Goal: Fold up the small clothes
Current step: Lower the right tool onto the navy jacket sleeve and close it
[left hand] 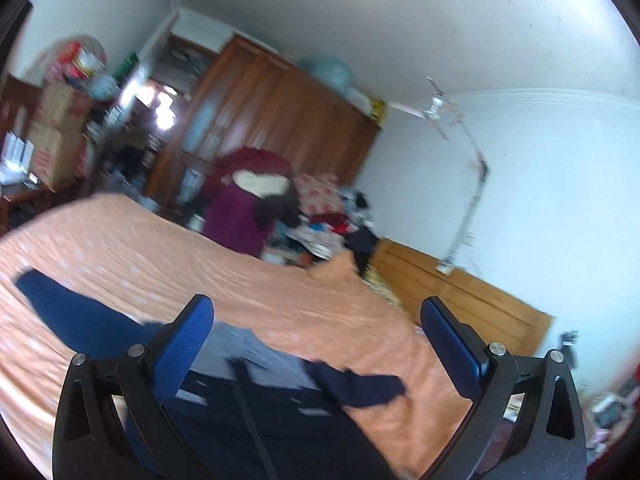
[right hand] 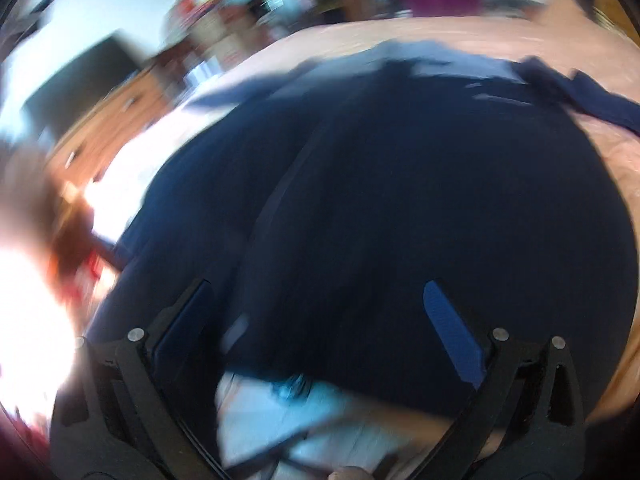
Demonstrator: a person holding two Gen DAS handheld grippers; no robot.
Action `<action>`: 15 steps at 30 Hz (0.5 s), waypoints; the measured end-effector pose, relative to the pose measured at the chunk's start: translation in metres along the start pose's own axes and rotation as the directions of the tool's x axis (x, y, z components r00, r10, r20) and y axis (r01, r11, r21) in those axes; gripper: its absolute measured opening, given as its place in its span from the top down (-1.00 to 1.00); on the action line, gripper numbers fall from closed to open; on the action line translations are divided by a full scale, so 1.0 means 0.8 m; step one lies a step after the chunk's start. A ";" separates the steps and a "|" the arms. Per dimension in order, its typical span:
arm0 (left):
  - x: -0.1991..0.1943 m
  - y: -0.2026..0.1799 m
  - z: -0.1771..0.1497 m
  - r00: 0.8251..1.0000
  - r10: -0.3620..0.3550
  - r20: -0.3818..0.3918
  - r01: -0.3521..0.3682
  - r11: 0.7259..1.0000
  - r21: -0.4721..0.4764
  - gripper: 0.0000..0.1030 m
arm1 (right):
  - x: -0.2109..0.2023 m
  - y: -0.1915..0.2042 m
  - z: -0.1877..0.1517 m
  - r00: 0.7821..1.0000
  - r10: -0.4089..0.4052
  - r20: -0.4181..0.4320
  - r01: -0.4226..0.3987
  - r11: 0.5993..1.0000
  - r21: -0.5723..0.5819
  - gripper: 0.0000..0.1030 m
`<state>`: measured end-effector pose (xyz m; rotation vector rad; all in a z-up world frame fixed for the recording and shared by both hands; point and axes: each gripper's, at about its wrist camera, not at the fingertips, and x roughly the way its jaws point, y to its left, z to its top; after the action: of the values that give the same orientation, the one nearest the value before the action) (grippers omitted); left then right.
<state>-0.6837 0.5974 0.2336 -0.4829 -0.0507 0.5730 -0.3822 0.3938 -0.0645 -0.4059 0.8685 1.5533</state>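
Note:
A dark navy garment lies spread on the orange bedsheet, one sleeve stretched to the left and another to the right. My left gripper is open above its upper part, blue pads wide apart, nothing between them. In the right wrist view the same garment fills most of the blurred picture, a seam running down its middle. My right gripper hovers open over the garment's near edge, holding nothing.
A wooden wardrobe stands behind the bed, with a maroon-draped chair and a pile of clothes at the far side. A wooden headboard is at the right, stacked boxes at the left.

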 end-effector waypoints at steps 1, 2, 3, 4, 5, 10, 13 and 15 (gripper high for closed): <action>0.001 0.008 0.002 1.000 0.027 0.006 -0.027 1.000 0.012 -1.00 | -0.005 0.015 -0.006 1.000 0.011 -0.011 -0.011 0.999 -0.034 -1.00; 0.004 0.019 0.002 0.997 0.073 0.007 -0.073 0.997 0.022 -1.00 | -0.009 0.026 -0.004 1.000 0.014 -0.019 -0.015 0.997 -0.071 -1.00; 0.009 0.028 0.003 0.994 0.113 0.008 -0.113 0.993 0.031 -1.00 | -0.011 0.031 0.001 1.000 0.003 -0.017 -0.005 0.995 -0.099 -1.00; 0.017 0.037 0.000 0.988 0.155 0.010 -0.155 0.987 0.049 -1.00 | -0.015 0.032 0.010 1.000 -0.026 -0.003 0.026 0.992 -0.122 -1.00; 0.024 0.045 -0.004 0.983 0.185 0.004 -0.185 0.981 0.059 -1.00 | -0.021 0.025 0.026 0.998 -0.061 0.015 0.062 0.990 -0.124 -1.00; 0.109 0.090 -0.063 0.932 0.335 -0.137 -0.314 0.937 0.154 -1.00 | -0.047 -0.058 0.085 0.987 -0.138 0.086 0.131 0.988 0.080 -1.00; 0.168 0.123 -0.113 0.902 0.354 -0.246 -0.327 0.934 0.143 -1.00 | -0.073 -0.152 0.115 0.964 -0.232 0.127 0.199 0.952 0.233 -1.00; 0.209 0.149 -0.153 0.866 0.369 -0.337 -0.347 0.929 0.124 -1.00 | -0.090 -0.220 0.127 0.948 -0.295 0.122 0.243 0.913 0.327 -1.00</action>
<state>-0.5817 0.7218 0.0564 -0.5359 0.4109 0.8422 -0.1776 0.4118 0.0009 -0.1559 0.8648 1.1545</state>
